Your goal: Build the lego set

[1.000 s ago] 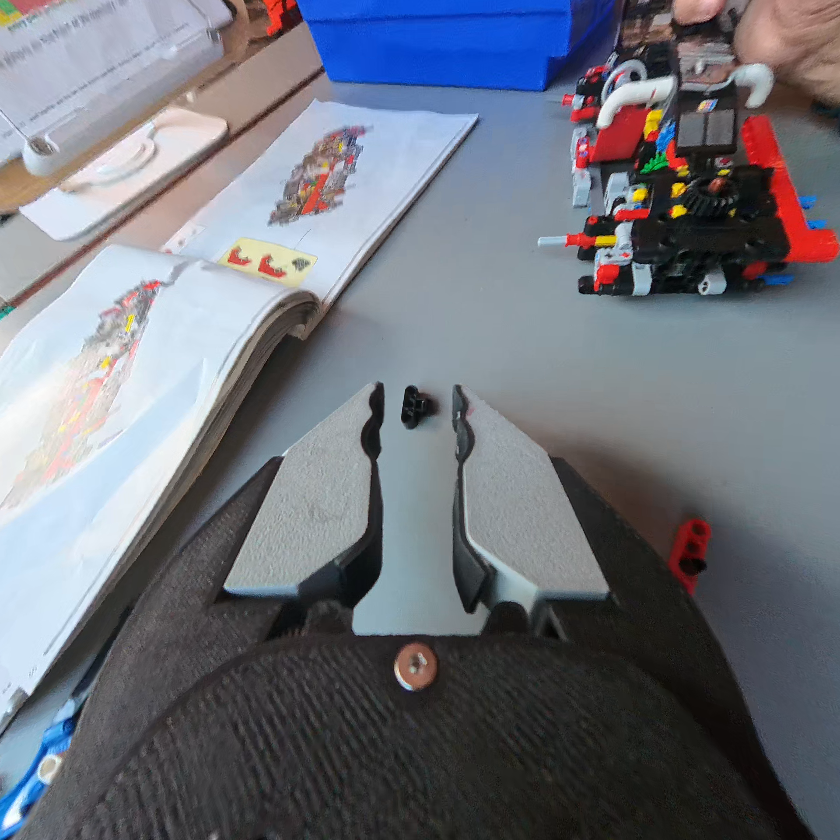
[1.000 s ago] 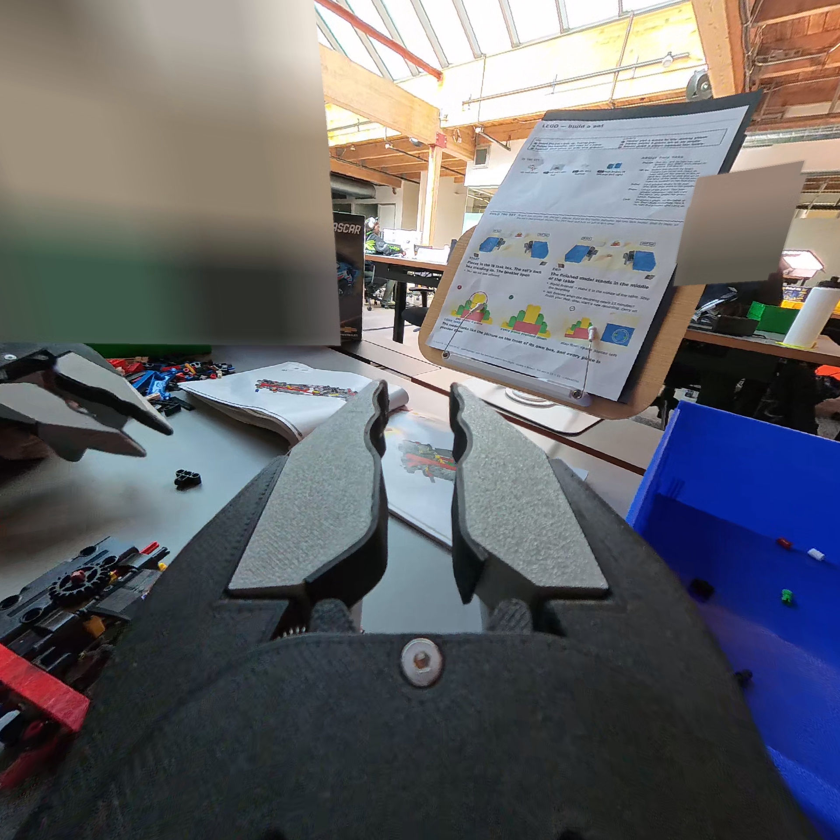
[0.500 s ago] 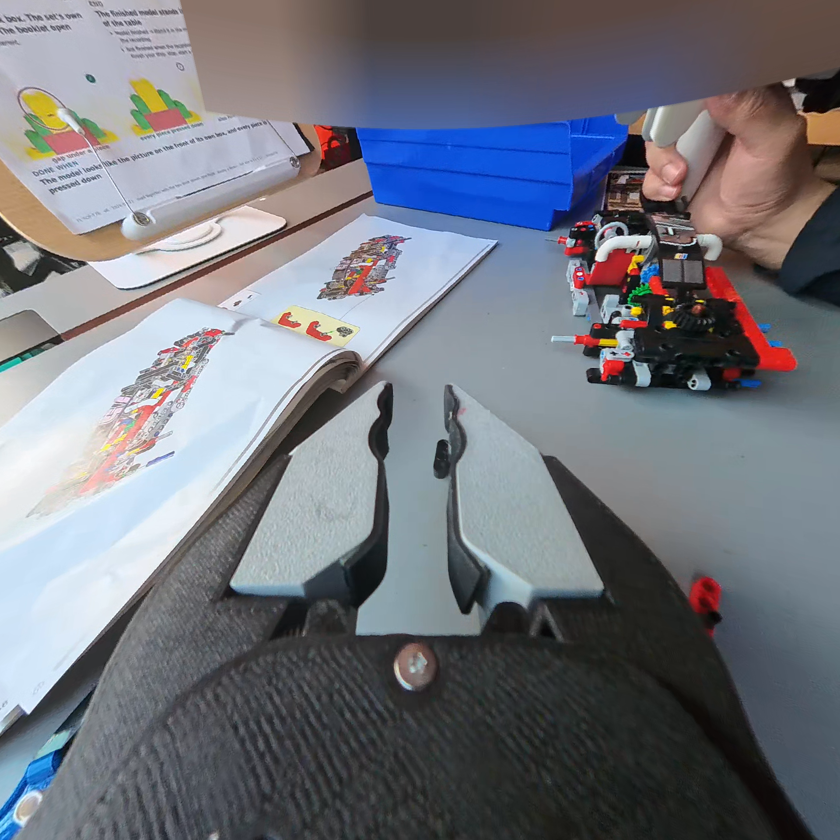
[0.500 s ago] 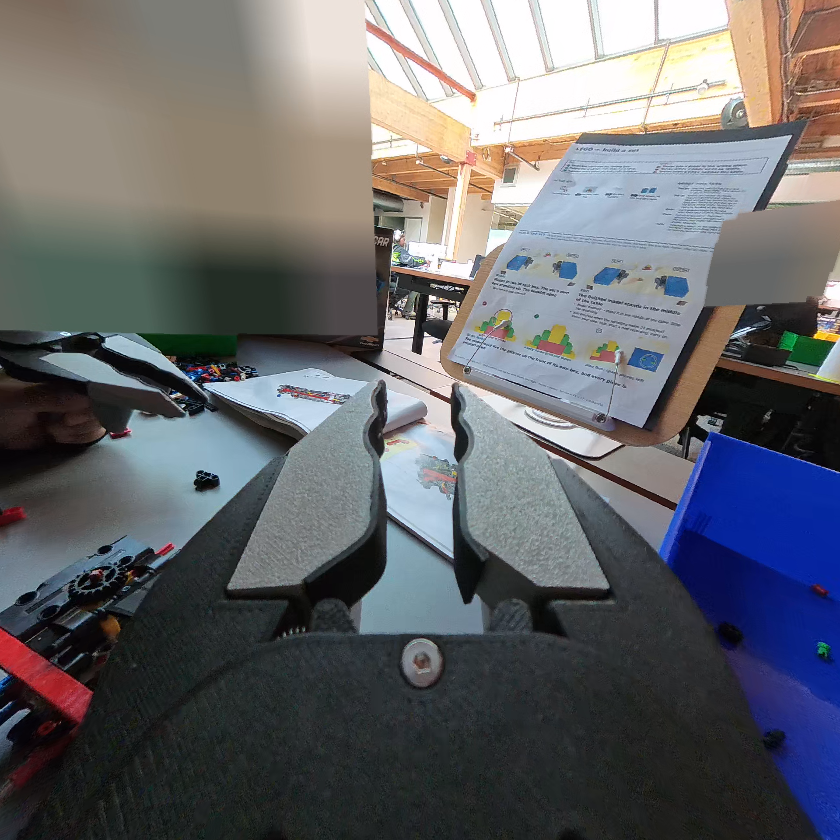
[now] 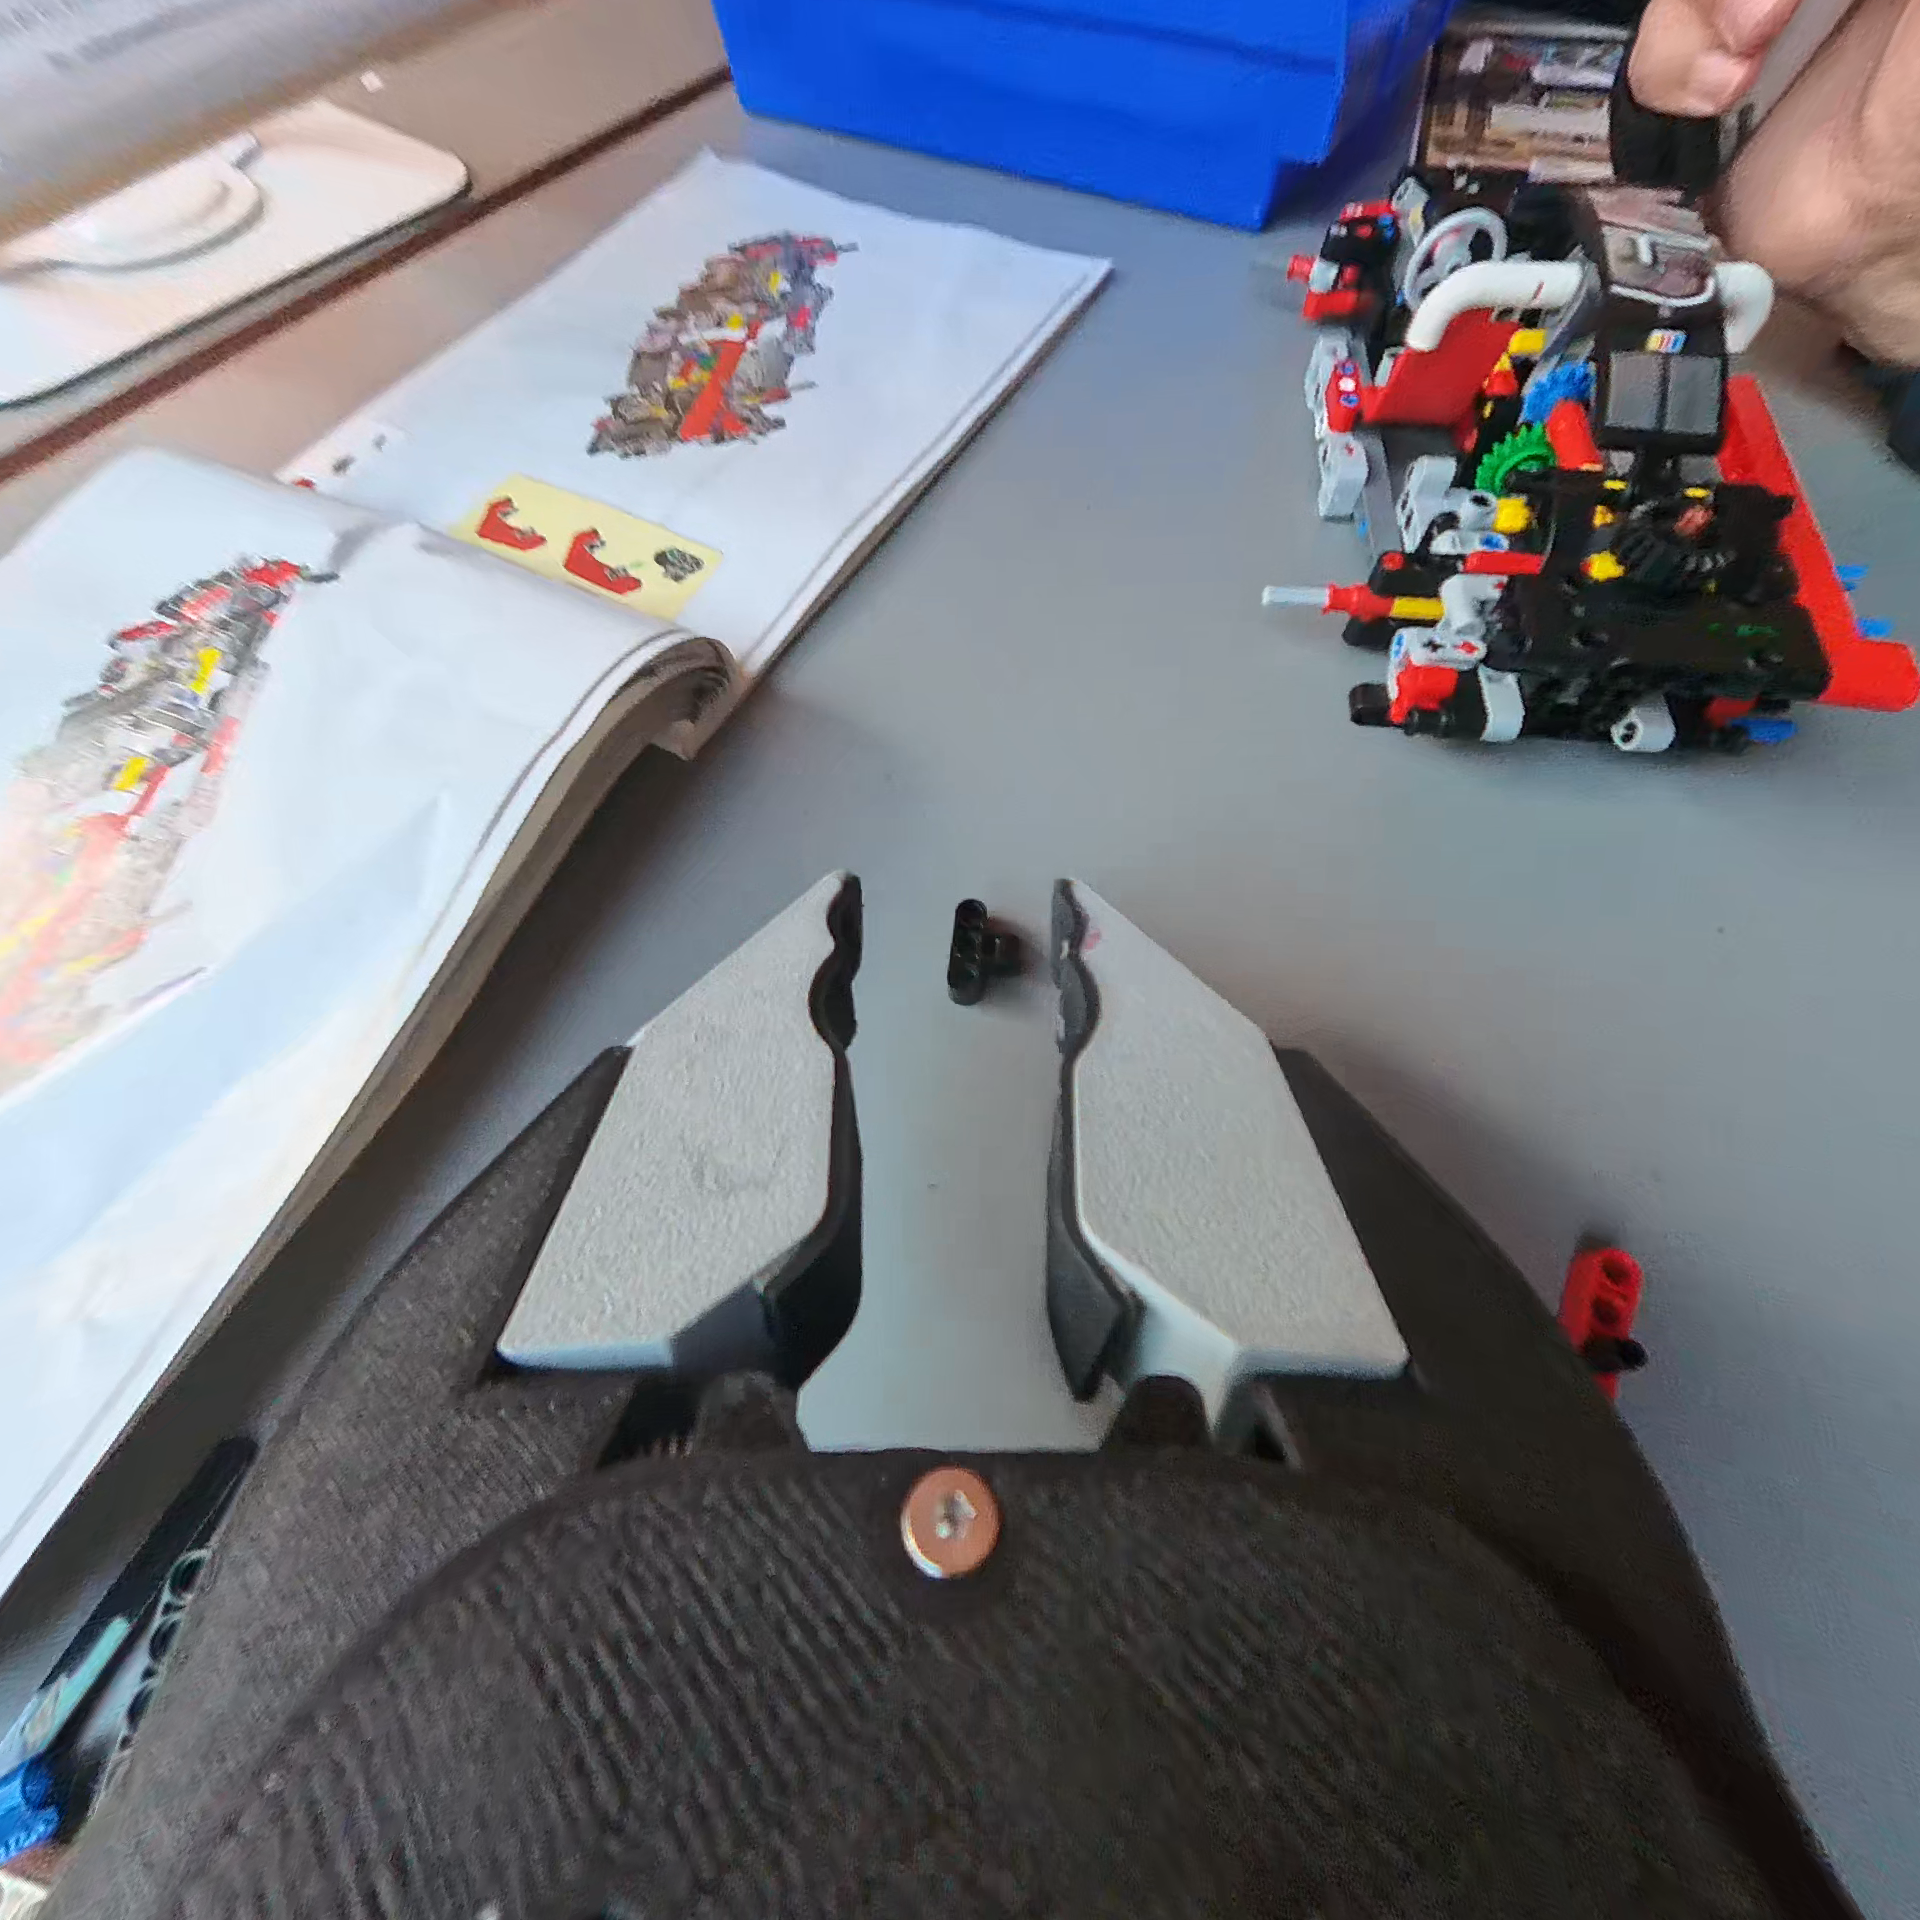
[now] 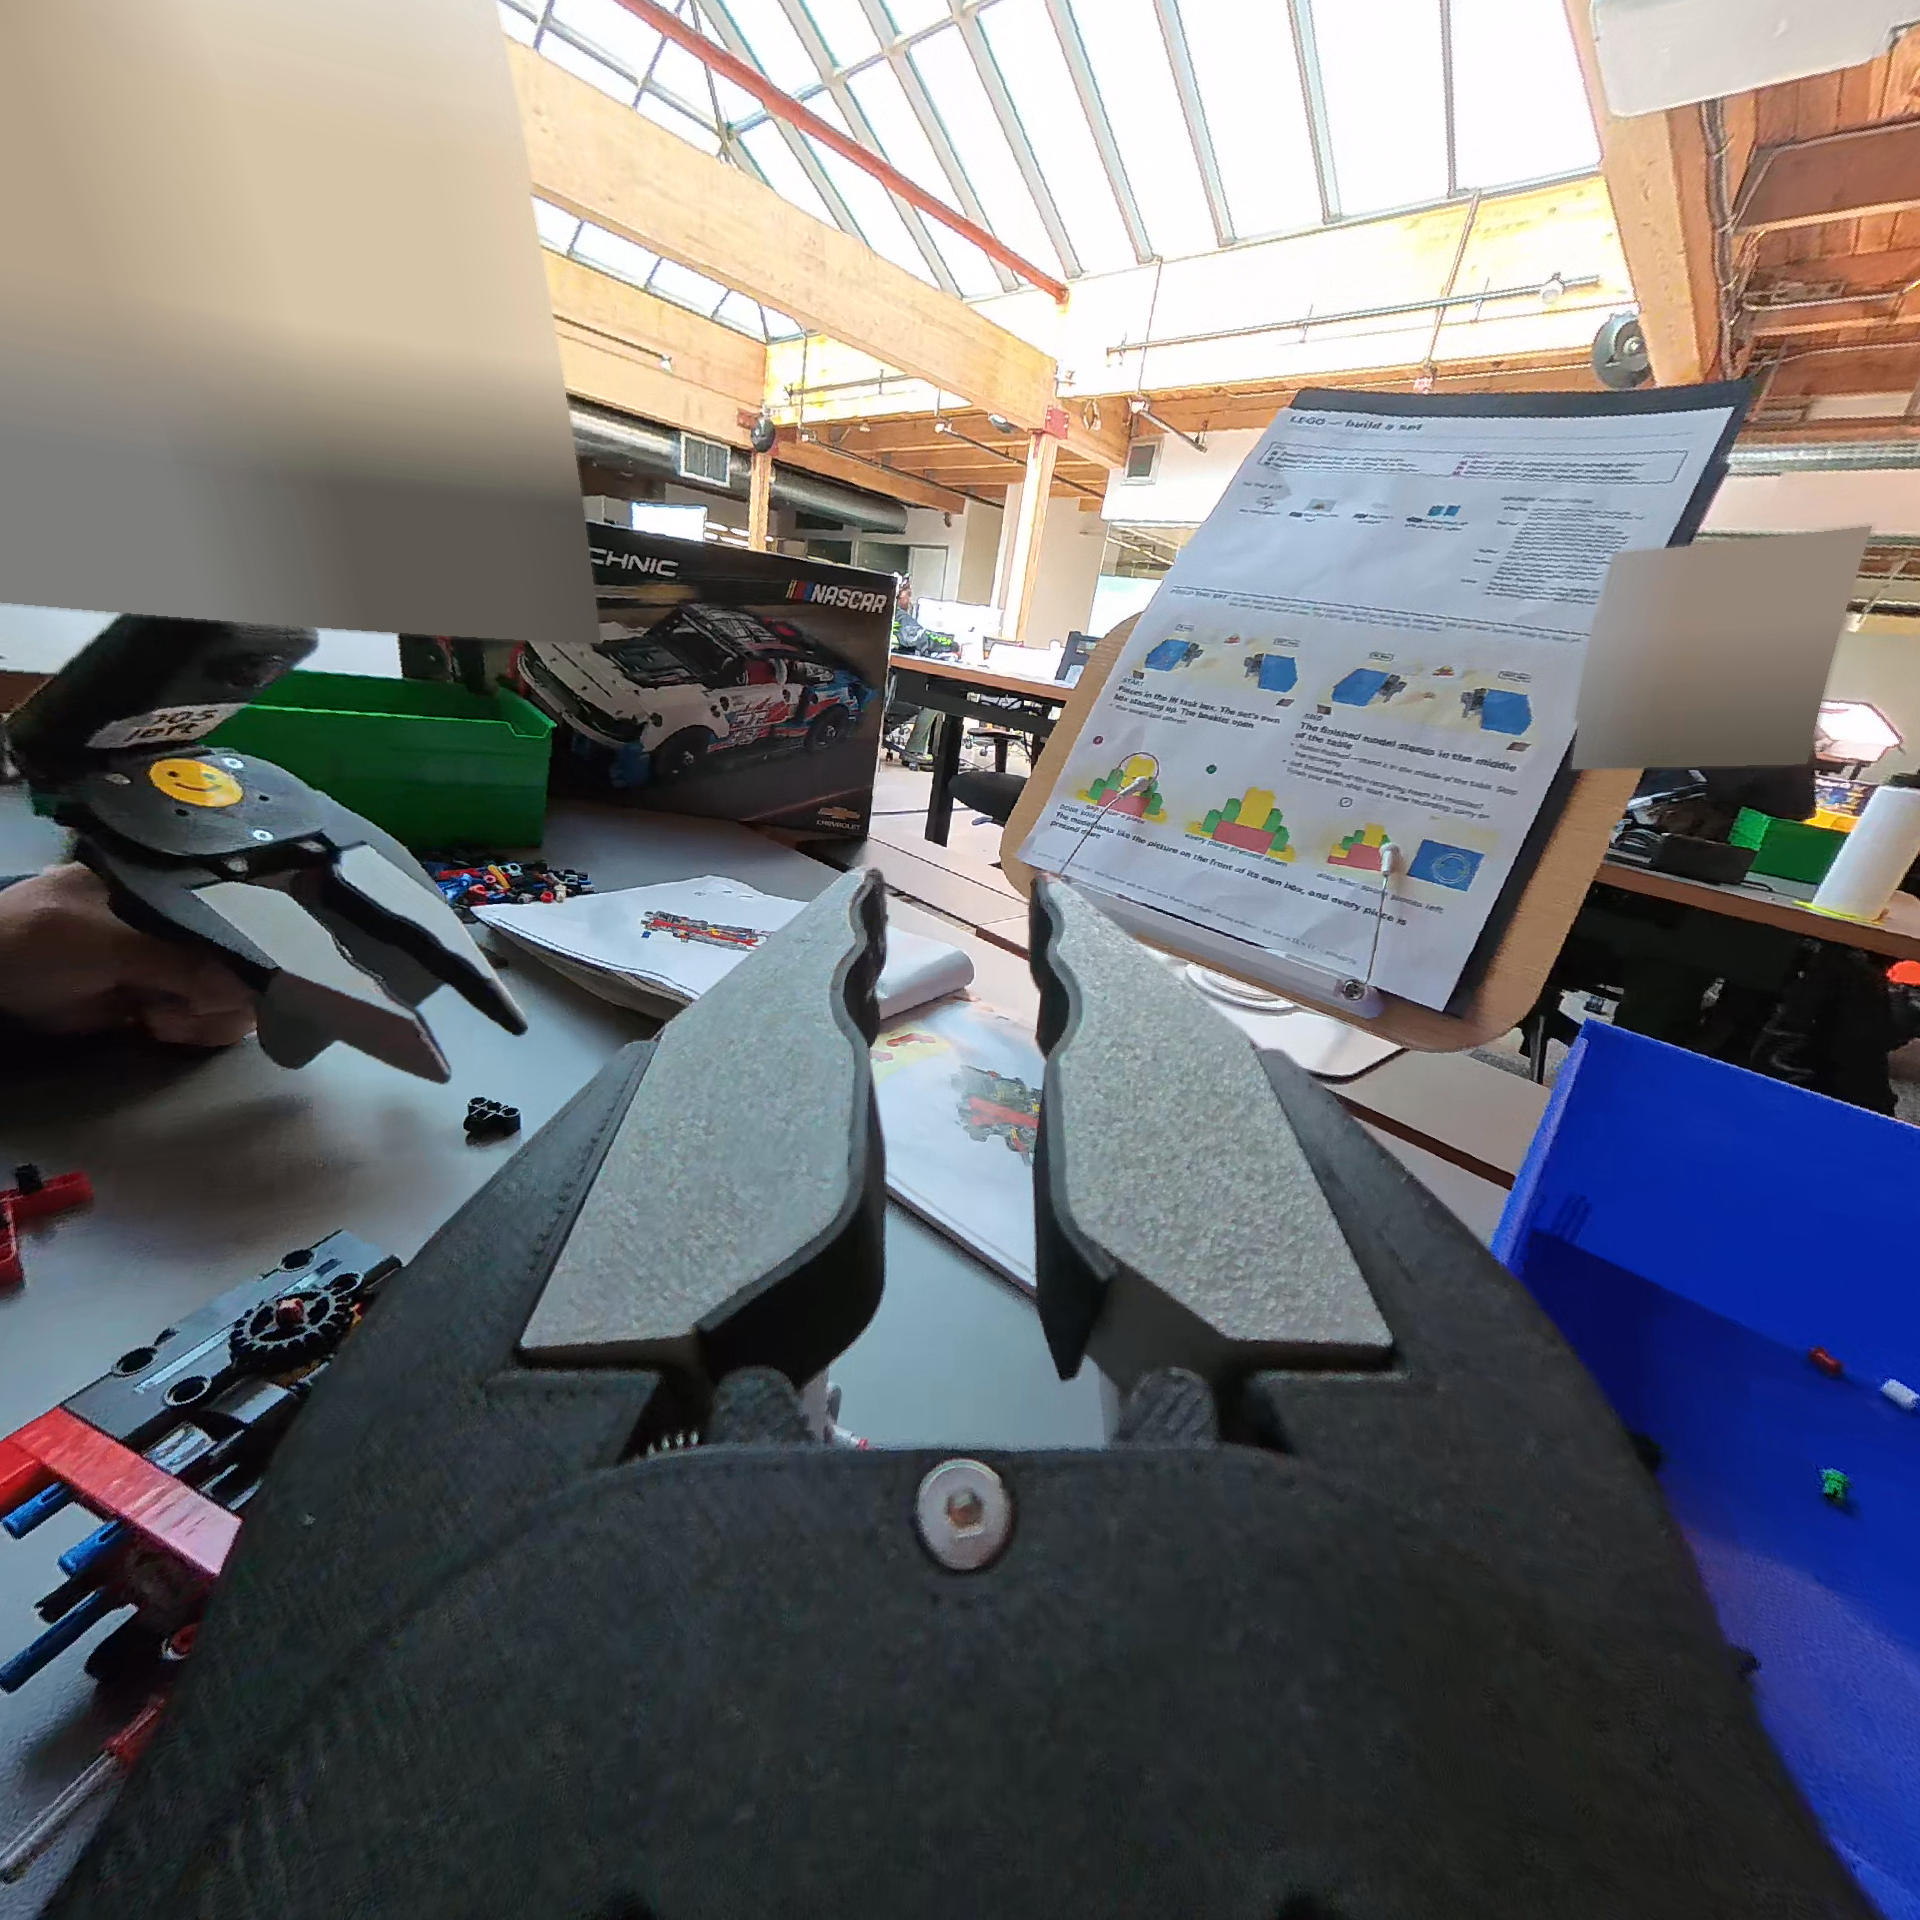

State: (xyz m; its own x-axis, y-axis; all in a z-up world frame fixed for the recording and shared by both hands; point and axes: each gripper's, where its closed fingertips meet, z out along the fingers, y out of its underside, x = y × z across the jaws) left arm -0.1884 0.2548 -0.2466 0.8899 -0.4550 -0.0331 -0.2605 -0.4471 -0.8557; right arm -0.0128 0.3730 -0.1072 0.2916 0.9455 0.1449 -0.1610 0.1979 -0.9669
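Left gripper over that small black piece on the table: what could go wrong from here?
The left gripper is open, and the black piece lies on the grey table between the fingertips, nearer the right one. Closing off-centre might push or flip it. It is small, so the pads may pinch only an edge. The open booklet lies close by on the left.

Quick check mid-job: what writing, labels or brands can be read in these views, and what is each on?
I won't quote writing; here is what bears it:
Car-picture box: brand lettering, legible.
Propped instruction sheet: heading and captions, partly legible.
White label on the left gripper: handwriting.
Open booklet: print too blurred to read.
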